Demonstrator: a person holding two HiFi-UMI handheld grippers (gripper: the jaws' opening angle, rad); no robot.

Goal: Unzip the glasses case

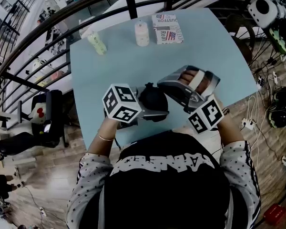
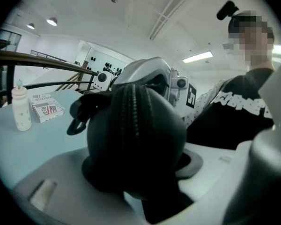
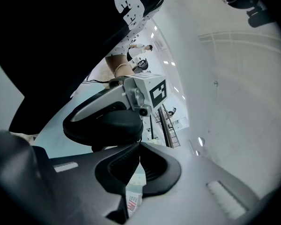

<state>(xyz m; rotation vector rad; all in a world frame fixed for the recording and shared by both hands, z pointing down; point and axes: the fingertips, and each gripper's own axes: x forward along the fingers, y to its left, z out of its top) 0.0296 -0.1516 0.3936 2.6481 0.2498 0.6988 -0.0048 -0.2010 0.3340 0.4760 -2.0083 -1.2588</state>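
A black, rounded glasses case [image 1: 151,99] is held just above the near part of the light blue table [image 1: 205,46]. My left gripper [image 1: 156,109] is shut on it from the left. In the left gripper view the case [image 2: 131,139] fills the space between the jaws, its zip running up the middle, and a black loop [image 2: 77,122] hangs free at its left. My right gripper [image 1: 163,87] comes in from the right, shut, with its tips [image 3: 139,146] meeting right against the case's edge [image 3: 105,125]. Whether a zip tab is pinched there is hidden.
At the table's far side stand a white bottle [image 1: 142,33], a pale green bottle [image 1: 97,43] and a printed box [image 1: 167,28]. A dark curved railing [image 1: 38,37] runs behind the table. Cables and devices lie on the wooden floor at the right [image 1: 271,94].
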